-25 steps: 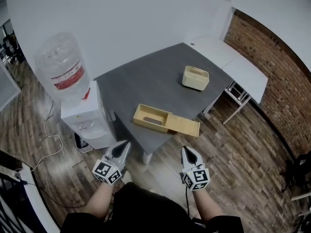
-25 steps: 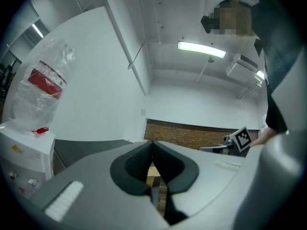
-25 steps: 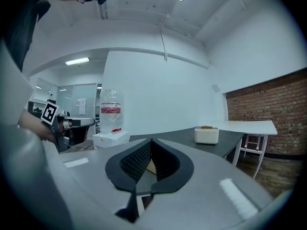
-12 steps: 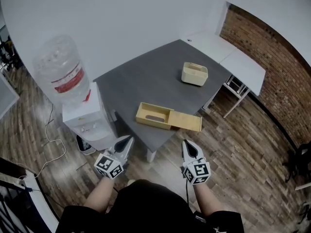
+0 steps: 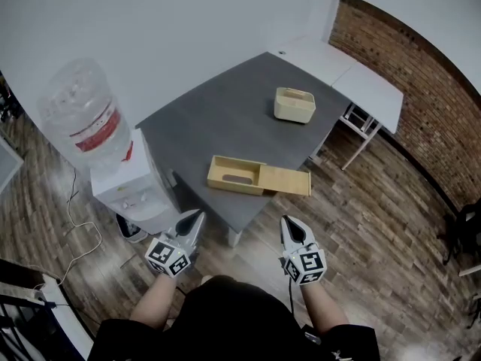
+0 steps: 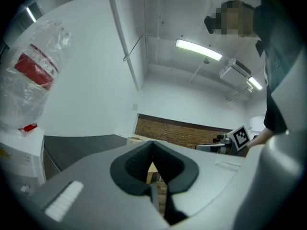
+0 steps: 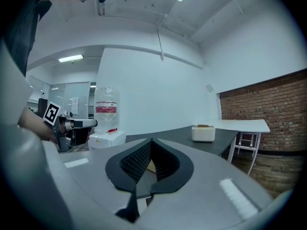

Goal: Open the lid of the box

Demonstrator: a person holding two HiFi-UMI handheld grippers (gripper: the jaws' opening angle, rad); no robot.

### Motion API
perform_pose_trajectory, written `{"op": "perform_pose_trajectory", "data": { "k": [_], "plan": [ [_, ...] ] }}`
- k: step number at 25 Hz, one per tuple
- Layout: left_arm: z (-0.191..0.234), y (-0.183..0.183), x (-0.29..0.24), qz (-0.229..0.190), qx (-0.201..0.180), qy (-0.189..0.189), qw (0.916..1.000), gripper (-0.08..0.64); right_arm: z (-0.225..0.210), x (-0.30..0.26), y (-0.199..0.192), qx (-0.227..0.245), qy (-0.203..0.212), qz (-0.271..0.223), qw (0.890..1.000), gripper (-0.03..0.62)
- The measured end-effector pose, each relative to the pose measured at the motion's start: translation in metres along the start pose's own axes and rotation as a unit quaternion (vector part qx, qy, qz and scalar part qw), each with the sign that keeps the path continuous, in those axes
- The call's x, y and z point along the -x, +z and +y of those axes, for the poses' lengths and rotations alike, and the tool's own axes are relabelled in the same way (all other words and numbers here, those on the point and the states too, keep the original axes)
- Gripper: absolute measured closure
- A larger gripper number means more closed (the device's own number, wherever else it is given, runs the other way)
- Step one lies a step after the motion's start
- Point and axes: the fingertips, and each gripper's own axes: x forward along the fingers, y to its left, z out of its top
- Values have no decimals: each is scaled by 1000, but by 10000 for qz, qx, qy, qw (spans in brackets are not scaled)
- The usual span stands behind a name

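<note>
A flat wooden box lies near the front edge of the grey table. Its sliding lid is drawn out to the right, past the table's edge, so the inside shows. Both grippers hang short of the table, over the wooden floor, touching nothing. My left gripper is shut and empty, its tips meeting. My right gripper is also shut and empty. A sliver of the box shows through the gap behind the right jaws.
A cream container stands at the table's far side. A water dispenser with a large bottle stands against the table's left side. A white table and a brick wall are at the right.
The head view has drifted a little, so the table sits slightly higher and more to the left in the picture. Both grippers stay shut and low. Box and lid lie as before.
</note>
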Motion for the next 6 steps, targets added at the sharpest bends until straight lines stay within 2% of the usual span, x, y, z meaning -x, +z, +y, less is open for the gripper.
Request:
{"op": "perform_pose_trajectory", "data": {
  "k": [6],
  "plan": [
    [-5, -5, -6, 66, 24, -105, 9999, 560, -5, 4, -5, -40, -80, 62, 9999, 591]
  ]
}}
